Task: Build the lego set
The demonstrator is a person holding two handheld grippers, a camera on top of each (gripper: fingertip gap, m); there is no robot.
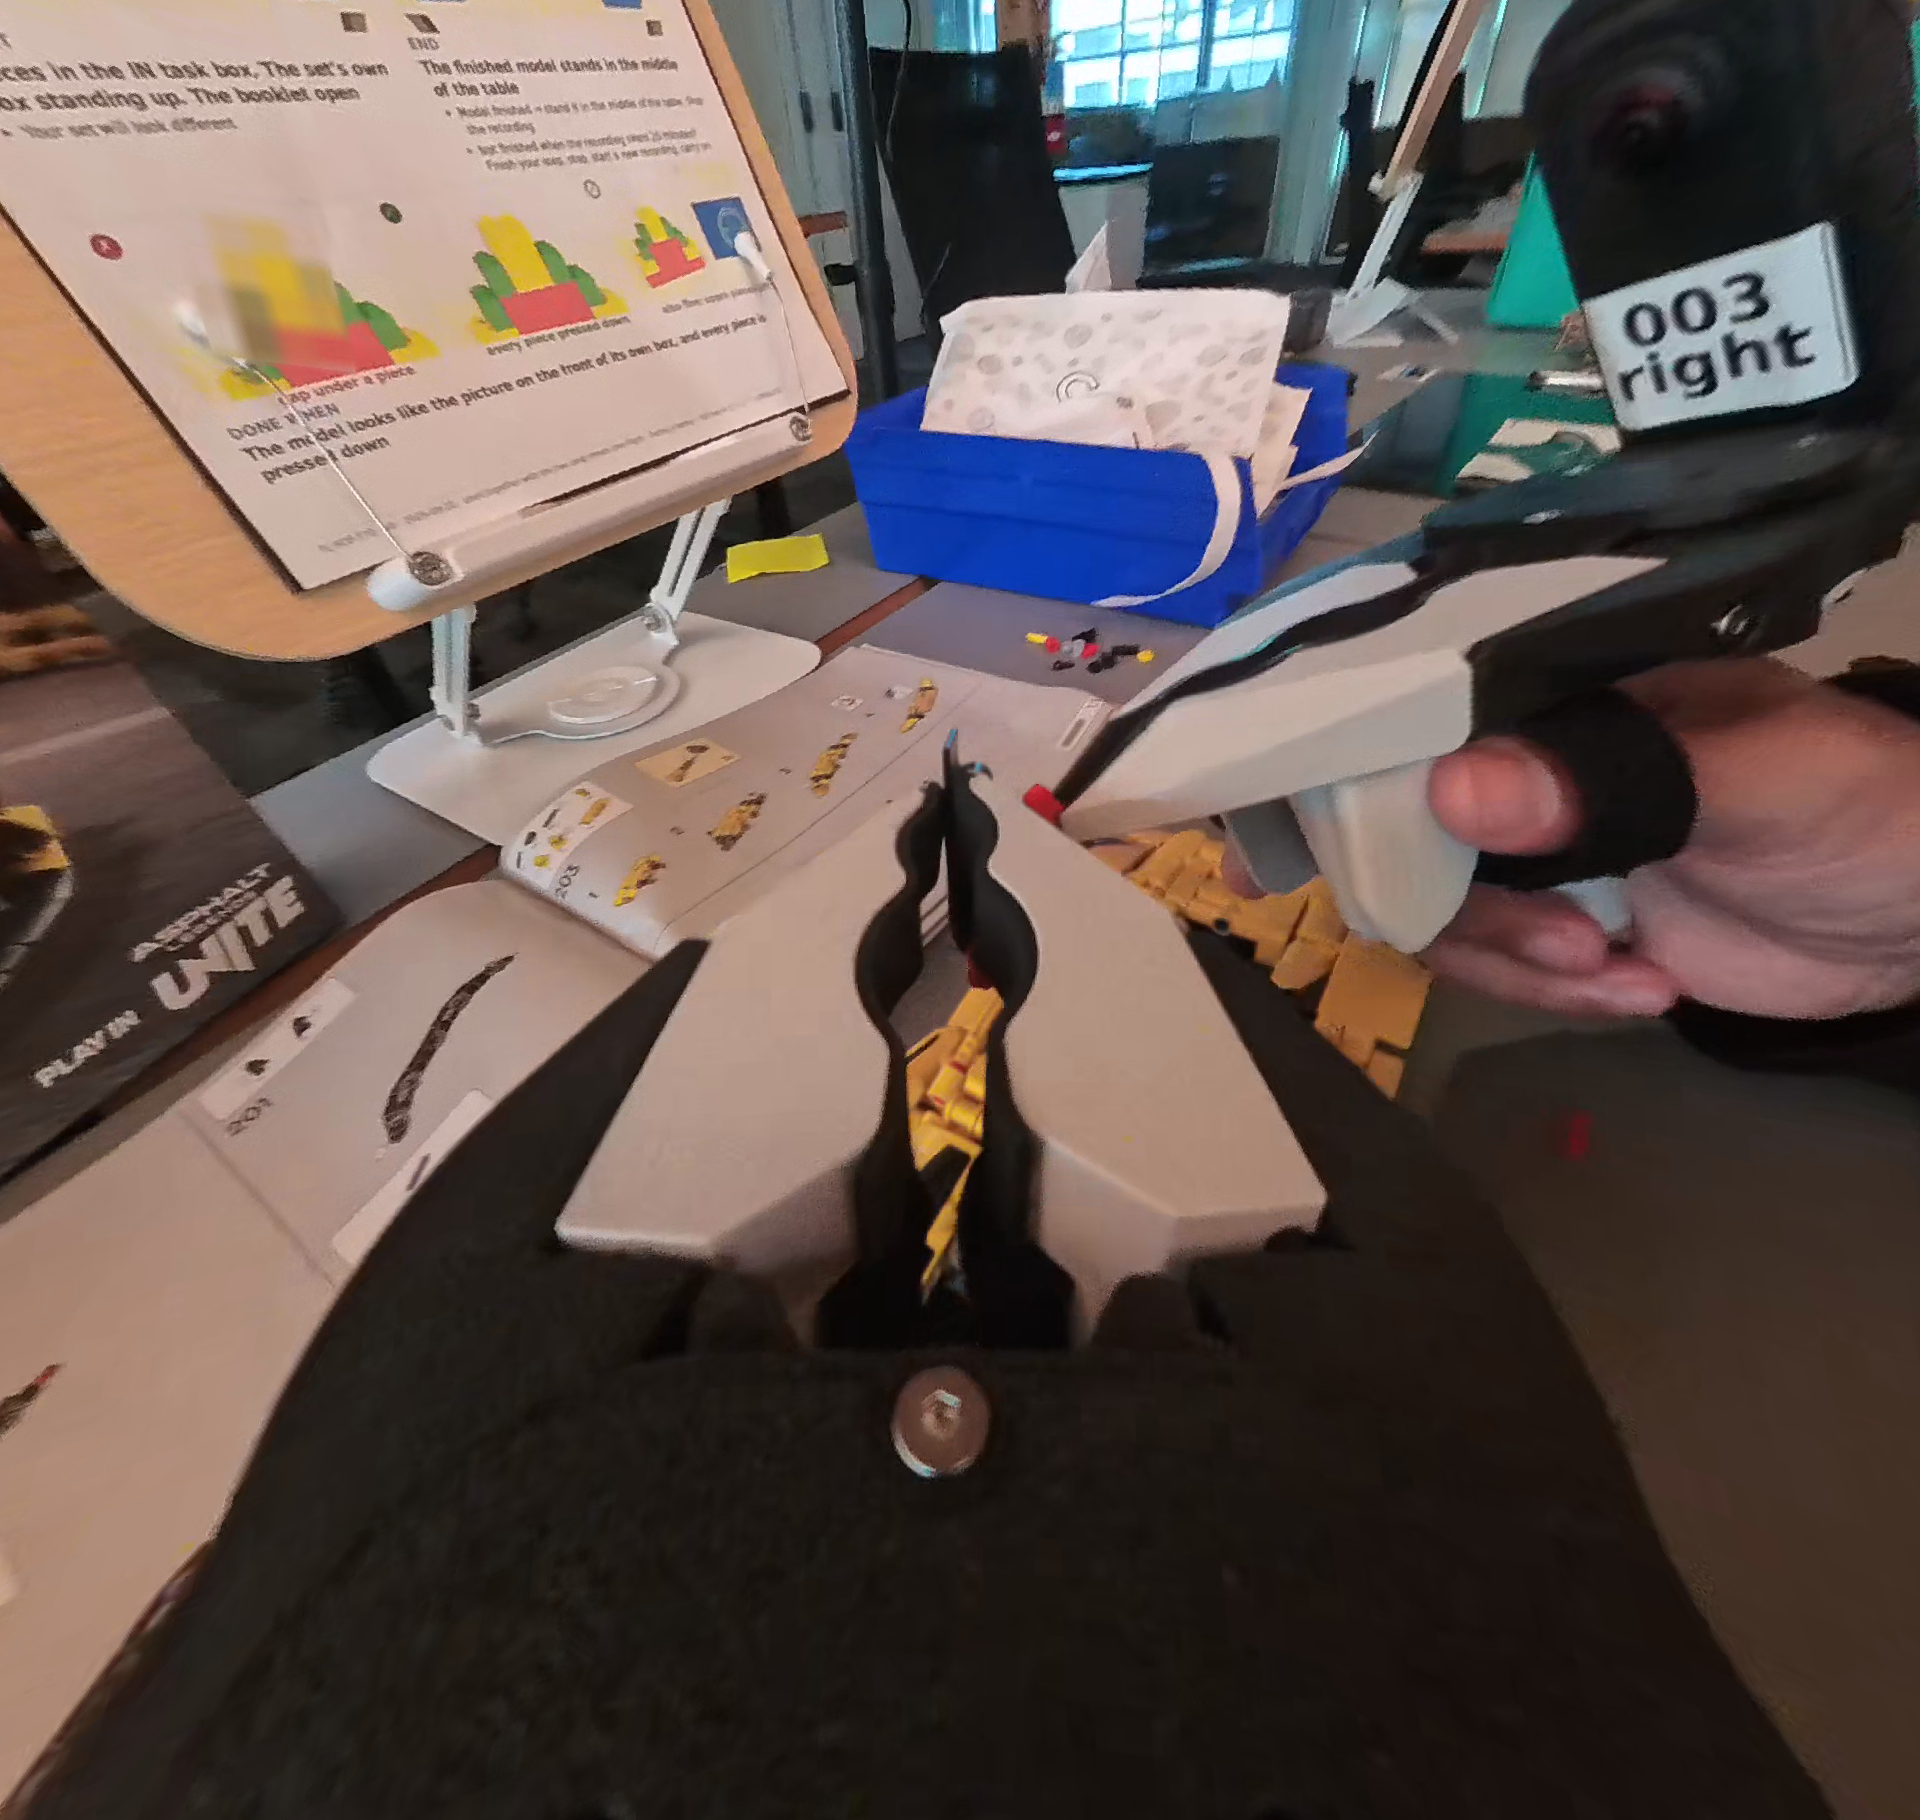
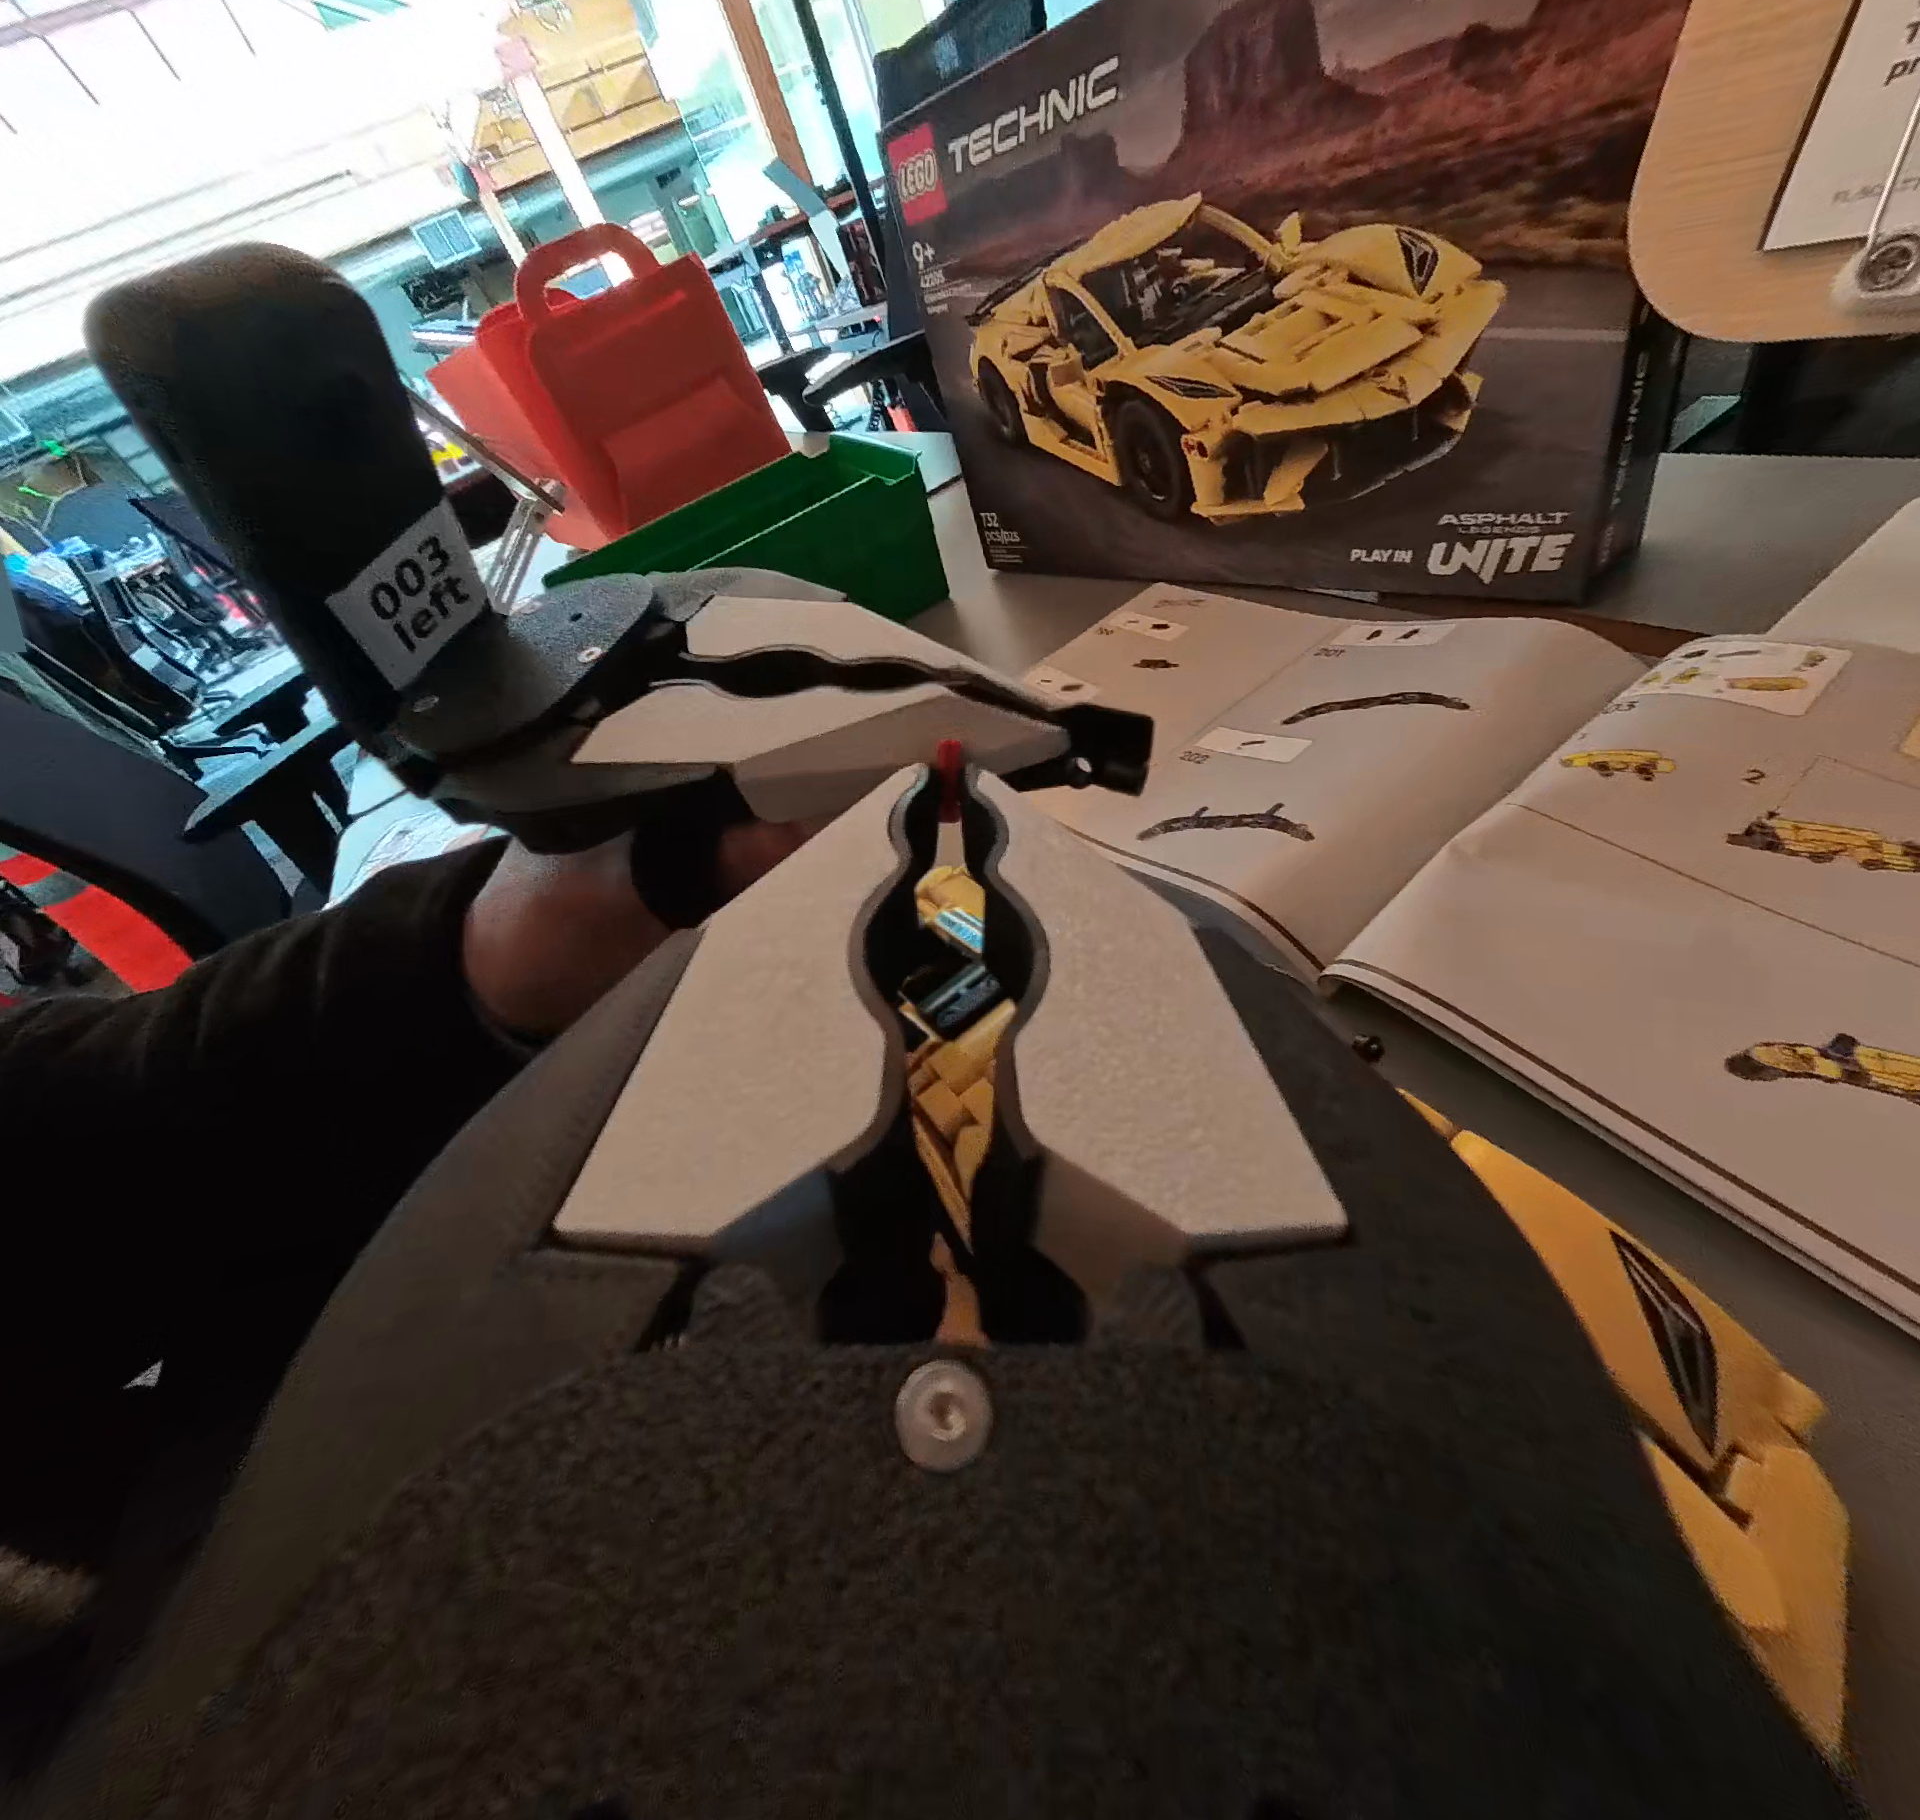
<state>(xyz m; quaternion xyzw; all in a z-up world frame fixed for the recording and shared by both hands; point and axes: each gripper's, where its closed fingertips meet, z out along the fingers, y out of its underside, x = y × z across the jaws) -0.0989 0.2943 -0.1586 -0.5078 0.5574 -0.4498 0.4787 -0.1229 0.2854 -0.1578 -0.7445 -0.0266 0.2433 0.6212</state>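
Left gripper [image 1: 961, 783]: its fingers are pressed together on a thin black piece [image 1: 958, 835] that juts out past the tips; in the right wrist view the same gripper [image 2: 1101, 742] reaches in from the left with that black piece [image 2: 1107, 736] at its tip.
Right gripper [image 2: 948, 783]: its fingers are squeezed onto a small red pin [image 2: 947, 762] that pokes out at the tips; in the left wrist view this gripper [image 1: 1060, 804] comes in from the right, the red pin [image 1: 1042, 802] at its nose.
Pin and black piece: held just beside each other above the model; whether they touch cannot be told.
Yellow car model [image 2: 1662, 1355]: lies on the table [image 2: 1818, 503] directly beneath both grippers, seen through the gaps between their fingers and spreading to the right [image 1: 1330, 949].
Instruction booklet [image 2: 1403, 783]: lies open on the table just beyond the model.
Set box [image 2: 1299, 264]: stands upright behind the booklet.
Loose small parts [image 1: 1091, 648]: a little cluster on the table beyond the booklet, near the blue bin [image 1: 1060, 513].
Blue bin: holds crumpled white paper bags.
Green bin [image 2: 790, 534]: left of the set box, with a red bag [image 2: 623, 399] in it.
Task sheet on a stand [image 1: 416, 264]: stands tilted back, behind the booklet.
Hand [image 1: 1766, 856]: grips the right gripper's handle.
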